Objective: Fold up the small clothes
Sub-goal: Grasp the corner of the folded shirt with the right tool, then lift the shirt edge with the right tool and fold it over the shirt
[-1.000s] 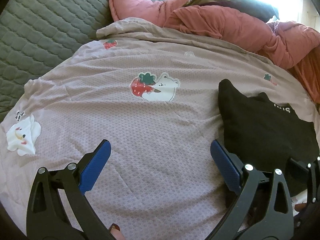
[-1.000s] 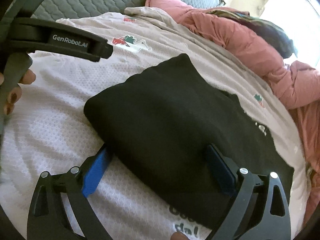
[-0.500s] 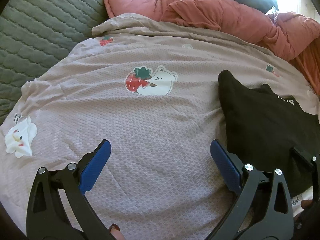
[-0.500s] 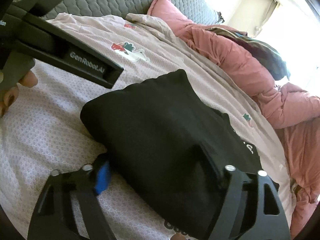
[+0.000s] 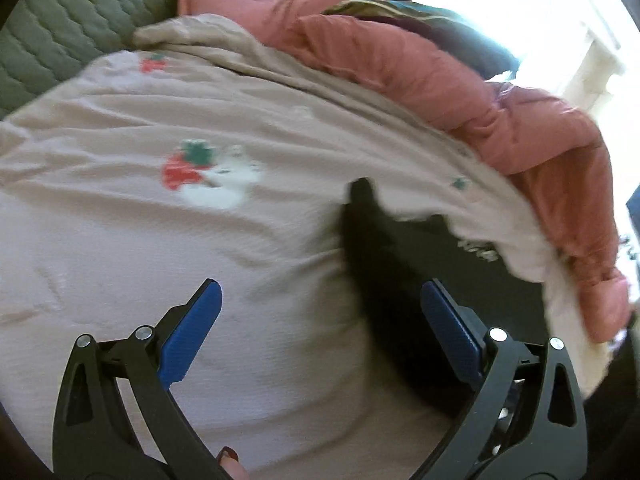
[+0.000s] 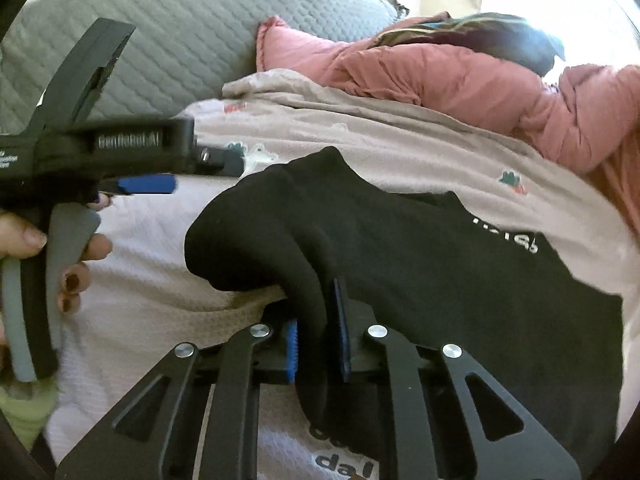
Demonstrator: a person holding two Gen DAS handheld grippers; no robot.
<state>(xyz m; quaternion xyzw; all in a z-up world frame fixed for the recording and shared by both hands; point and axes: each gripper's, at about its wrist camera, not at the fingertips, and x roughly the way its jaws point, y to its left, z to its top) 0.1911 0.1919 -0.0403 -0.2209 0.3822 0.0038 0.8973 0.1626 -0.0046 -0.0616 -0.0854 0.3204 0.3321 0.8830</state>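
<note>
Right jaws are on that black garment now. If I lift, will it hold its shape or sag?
Probably sags: the black garment already bunches into a soft ridge where the right gripper pinches it. It looks thin and light, so it should lift easily. The folded layers may slide apart, since only one edge is clamped.

Strong daylight pours in from the upper right corner of both views, blowing that area out to pure white. The left wrist view is smeared by motion blur: the strawberry print point(image 5: 212, 176) on the pinkish bedspread point(image 5: 120, 240) is soft and the weave is lost. The right wrist view is sharper, though the black garment point(image 6: 400, 248) shows almost no detail. Fisheye curvature bends the grey quilted headboard point(image 6: 180, 40), and dark vignetting rims every corner.
</note>
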